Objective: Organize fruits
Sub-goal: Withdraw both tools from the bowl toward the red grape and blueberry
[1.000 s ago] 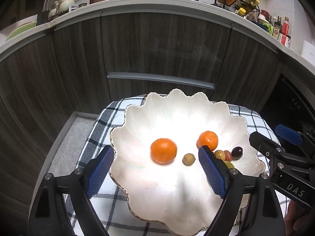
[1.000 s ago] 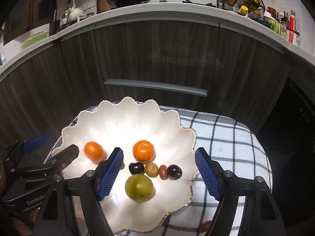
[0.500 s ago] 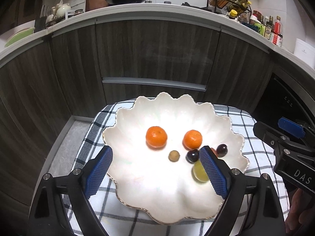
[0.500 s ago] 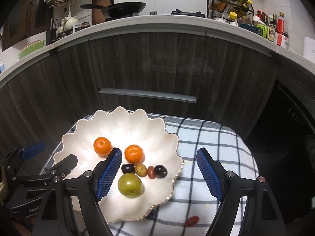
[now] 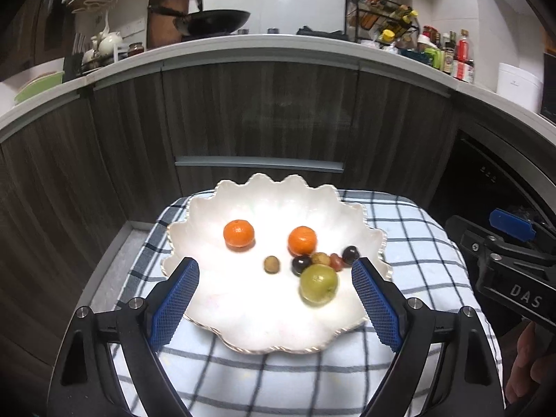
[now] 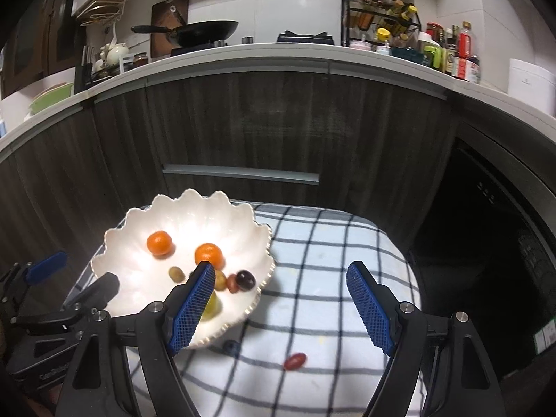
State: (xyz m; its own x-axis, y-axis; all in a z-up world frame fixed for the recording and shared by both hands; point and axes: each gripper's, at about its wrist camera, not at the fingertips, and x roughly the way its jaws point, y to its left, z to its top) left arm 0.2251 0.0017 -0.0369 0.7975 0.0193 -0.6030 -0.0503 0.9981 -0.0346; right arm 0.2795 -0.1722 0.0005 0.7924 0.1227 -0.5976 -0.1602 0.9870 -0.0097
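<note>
Both tools are being carried empty. The left gripper (image 5: 274, 299) is being held with its jaws spread wide over the near half of the scalloped bowl (image 5: 208, 205), nothing between the blue ribbed pads (image 5: 175, 300). The right gripper (image 6: 279, 307) is likewise released, its jaws framing bare checked cloth (image 6: 323, 243) just right of the bowl.

Most fruit is already being kept in the bowl: two mandarins (image 5: 238, 233), a green apple-like fruit (image 5: 318, 284), and a cluster of small dark and tan pieces beside it. Two strays are being left on the cloth near the right tool: a small red oval fruit (image 6: 295, 361) and a bluish round one (image 6: 231, 348) just beside the bowl's near rim.

Judged step: the strays are being lined up for collection. The red fruit is best approached from above with the right jaws narrowed first, pads set across its short axis, since a smooth oval is likely to roll or squirt out on soft cloth. A light squeeze is advised.

Bowl: glossy, pearly, fluted, gold-edged. Cloth: soft, slightly lumpy weave. Mandarins: dimpled skin.
</note>
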